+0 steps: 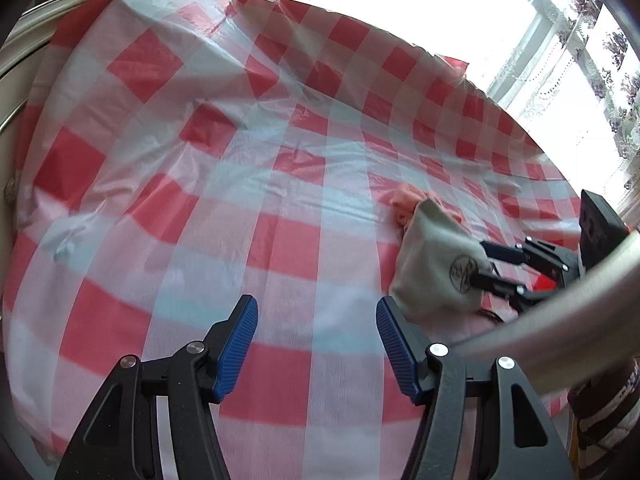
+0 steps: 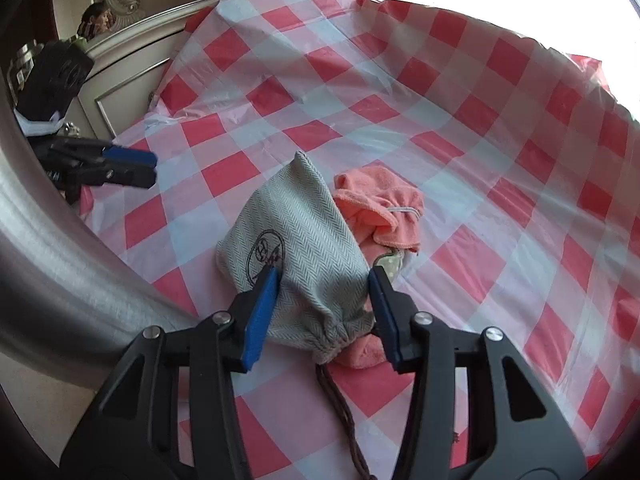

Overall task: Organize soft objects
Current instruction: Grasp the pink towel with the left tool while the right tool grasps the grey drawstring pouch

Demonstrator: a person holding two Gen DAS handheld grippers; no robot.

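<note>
Lying on the bed covered by a glossy red-and-white checkered plastic sheet (image 2: pixel 460 152), the grey herringbone cloth drawstring pouch (image 2: pixel 296 248) showed a dark round logo and a gathered neck with a brown cord (image 2: pixel 340 412). It lay between the blue ribbed fingers (image 2: pixel 260 312) of the right gripper (image 2: pixel 326 314), which touched its sides but stood wide, not clenched. A crumpled orange terry towel (image 2: pixel 384 204) lay just behind the pouch, touching it. The left gripper (image 1: pixel 317 348) hovered over the bare sheet with its fingers released, holding nothing.
</note>
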